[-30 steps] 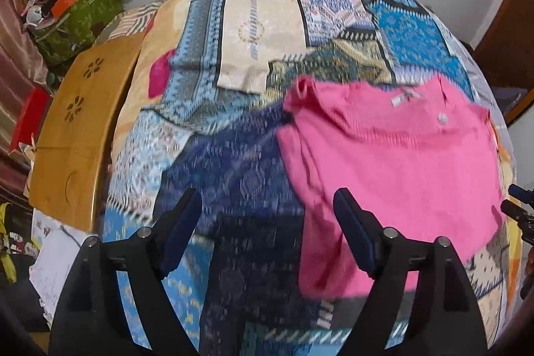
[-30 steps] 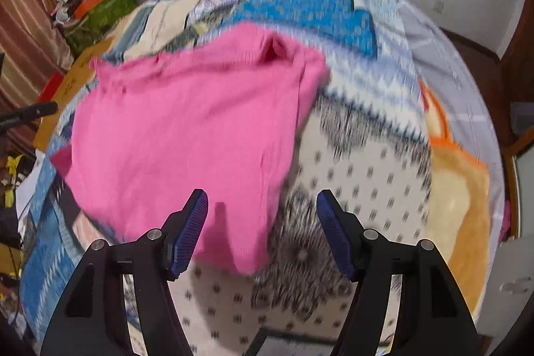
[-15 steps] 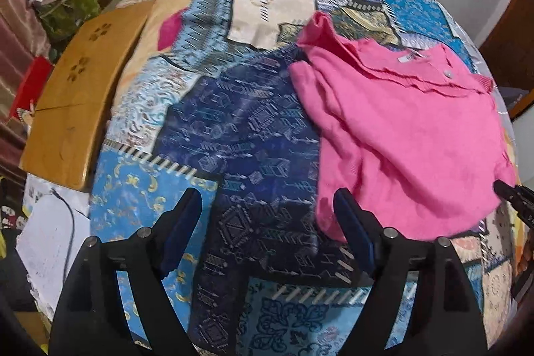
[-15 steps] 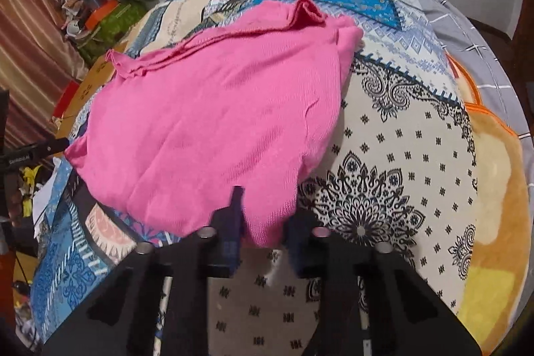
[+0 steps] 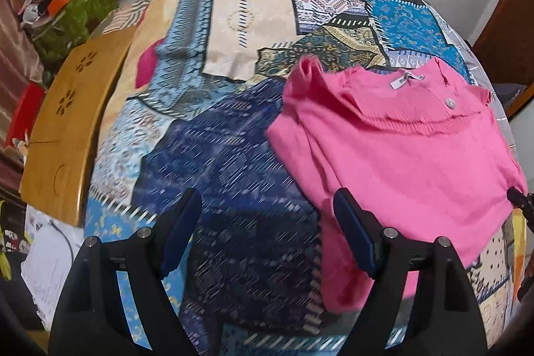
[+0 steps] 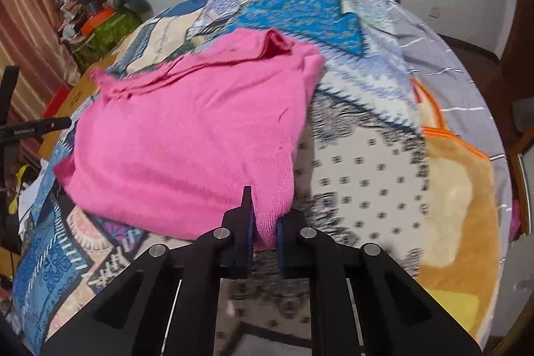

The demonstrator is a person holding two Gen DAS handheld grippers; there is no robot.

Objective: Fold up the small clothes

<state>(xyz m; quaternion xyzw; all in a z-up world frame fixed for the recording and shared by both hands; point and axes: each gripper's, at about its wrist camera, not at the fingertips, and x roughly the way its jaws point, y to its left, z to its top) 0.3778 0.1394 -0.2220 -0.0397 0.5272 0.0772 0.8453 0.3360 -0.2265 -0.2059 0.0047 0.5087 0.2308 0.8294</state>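
Pink sweater [image 6: 187, 135] pinched at its near corner on a patchwork bedspread [image 5: 233, 162].

Only in the left wrist view: white neck label and a button at upper right, wooden board [image 5: 66, 129] at left edge. Only in the right wrist view: orange-edged blanket [image 6: 460, 189] at right. Right gripper [image 6: 265, 229] angled steeply down at bottom centre, jaws just closing, now clenched on the sweater's hem corner. Left gripper [image 5: 267, 232] also tilted down, jaws spread wide and released, over blue cloth beside the sweater's left edge. Sweater rumpled, one sleeve bunched at the top, lying right of centre.
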